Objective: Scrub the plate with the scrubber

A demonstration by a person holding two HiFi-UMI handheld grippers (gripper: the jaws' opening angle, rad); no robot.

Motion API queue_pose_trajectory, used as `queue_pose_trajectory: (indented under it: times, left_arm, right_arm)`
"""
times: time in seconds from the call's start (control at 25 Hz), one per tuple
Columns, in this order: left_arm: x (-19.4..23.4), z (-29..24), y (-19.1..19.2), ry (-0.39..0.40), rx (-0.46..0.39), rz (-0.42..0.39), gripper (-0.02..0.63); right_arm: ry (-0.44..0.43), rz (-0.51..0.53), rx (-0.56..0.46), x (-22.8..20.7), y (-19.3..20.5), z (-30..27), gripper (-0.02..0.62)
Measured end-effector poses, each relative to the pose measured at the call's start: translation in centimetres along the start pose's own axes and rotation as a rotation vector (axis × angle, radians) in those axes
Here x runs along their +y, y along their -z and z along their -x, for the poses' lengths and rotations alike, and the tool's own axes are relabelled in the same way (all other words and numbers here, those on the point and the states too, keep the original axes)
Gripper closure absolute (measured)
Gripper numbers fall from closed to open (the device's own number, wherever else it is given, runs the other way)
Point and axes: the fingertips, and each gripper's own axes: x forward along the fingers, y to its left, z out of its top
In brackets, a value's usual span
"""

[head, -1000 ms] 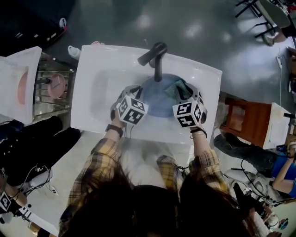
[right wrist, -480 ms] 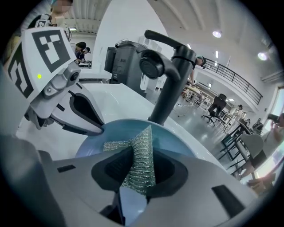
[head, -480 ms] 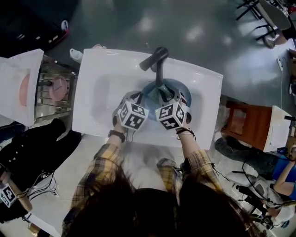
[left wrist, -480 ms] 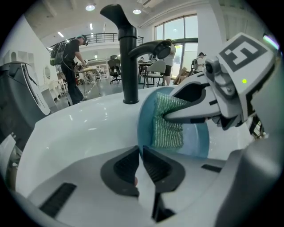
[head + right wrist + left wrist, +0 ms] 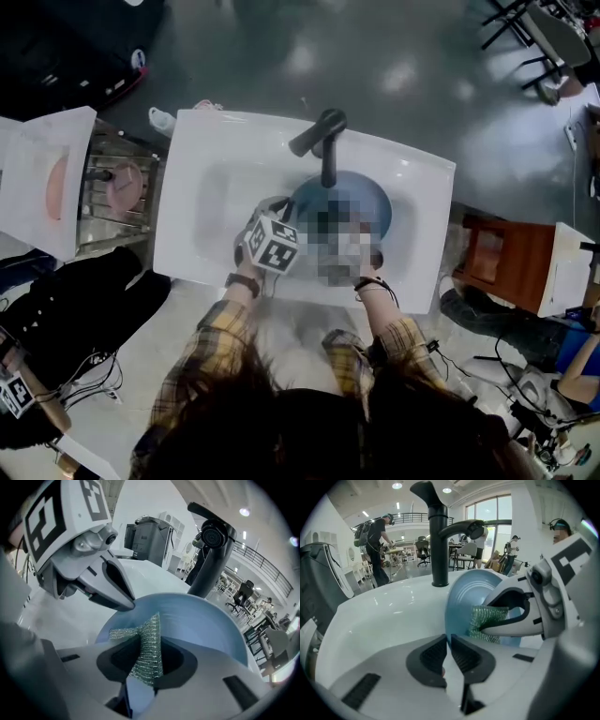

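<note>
A blue plate [image 5: 361,199] stands tilted in the basin of the white sink [image 5: 187,197], just under the tap. My left gripper [image 5: 448,641] is shut on the plate's [image 5: 471,590] near rim and holds it up. My right gripper [image 5: 147,644] is shut on a green mesh scrubber [image 5: 146,644], which is pressed against the plate's [image 5: 206,620] face. In the left gripper view the scrubber [image 5: 486,620] lies on the plate under the right gripper's fingers [image 5: 511,630]. The left gripper's fingers [image 5: 117,597] meet the rim in the right gripper view.
A black tap [image 5: 323,141] rises behind the plate and arches over it. Left of the sink stands a wire dish rack [image 5: 117,187] with pink dishes. A brown wooden stand [image 5: 502,262] is at the right. People stand around the sink area.
My right gripper has slid left across the plate with the scrubber, from the plate's right side to close beside the left gripper. The left gripper has kept its hold on the rim.
</note>
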Motion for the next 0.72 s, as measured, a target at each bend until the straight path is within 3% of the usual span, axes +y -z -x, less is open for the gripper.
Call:
queue_pose_trajectory:
  times: [0.32, 0.72]
  left_arm:
    - [0.1, 0.1, 1.0, 0.011, 0.015, -0.021, 0.572]
    - [-0.1, 0.1, 1.1, 0.028, 0.015, -0.039, 0.566]
  right_arm:
    - [-0.039, 0.017, 0.073, 1.1, 4.0, 1.2, 0.479]
    - [0.022, -0.033, 0.108, -2.2, 6.6, 3.2, 0.479]
